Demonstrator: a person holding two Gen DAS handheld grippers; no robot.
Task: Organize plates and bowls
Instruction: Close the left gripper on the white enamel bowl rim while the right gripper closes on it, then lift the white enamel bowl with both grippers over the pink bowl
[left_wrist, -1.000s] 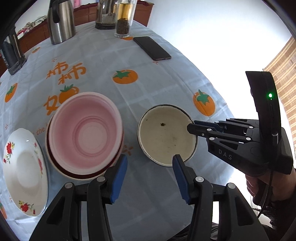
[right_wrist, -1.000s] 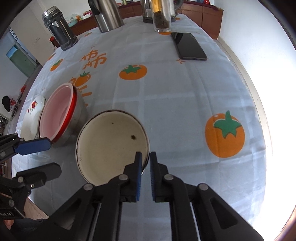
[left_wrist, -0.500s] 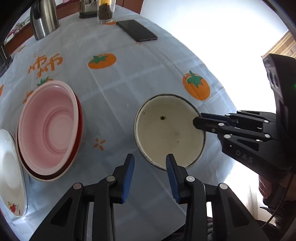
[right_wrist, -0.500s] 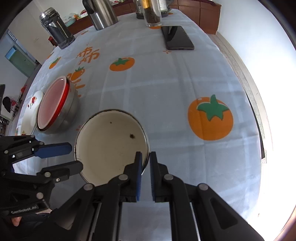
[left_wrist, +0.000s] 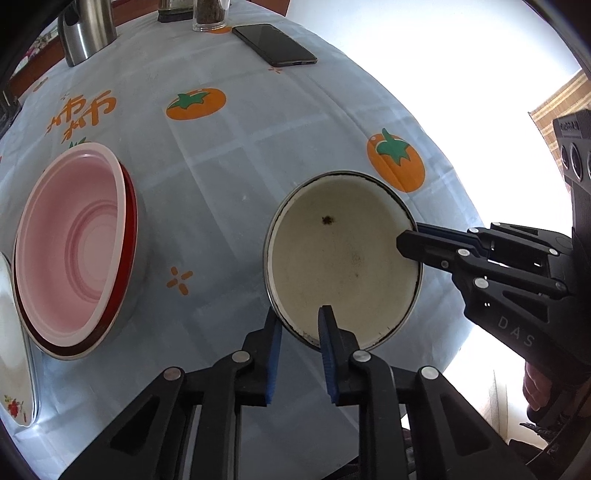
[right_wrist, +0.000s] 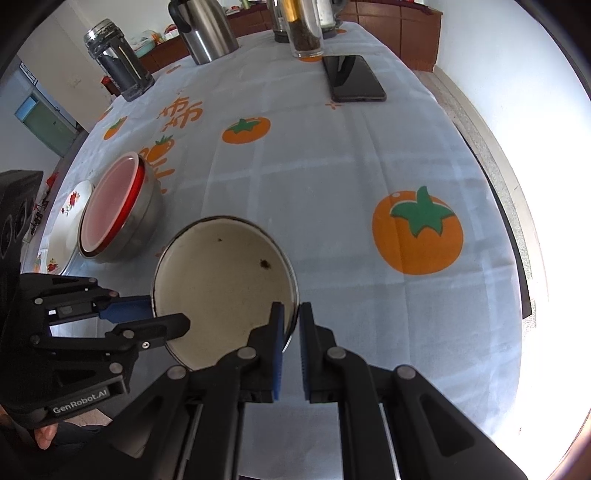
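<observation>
Cream bowl (left_wrist: 341, 266) standing on the tablecloth (left_wrist: 236, 155), near the table's front edge, beside an orange tomato print; right gripper (right_wrist: 290, 314) clamped on its rim, one pad inside and one outside; left gripper (left_wrist: 299, 321) astride the rim on the near-left side, jaws just closing, a gap showing, so not yet pressing as far as can be told. Left of the cream bowl, well apart: pink bowl (left_wrist: 70, 243) nested in a red-rimmed steel bowl (right_wrist: 142, 225); beyond that, a flowered plate (left_wrist: 13, 343) touching or just beside the stack. Far from the cream bowl: phone (left_wrist: 275, 44), flask (left_wrist: 86, 31), glass (left_wrist: 208, 13). Seemingly partway: two bowls nested; cream bowl and plate left to place.
</observation>
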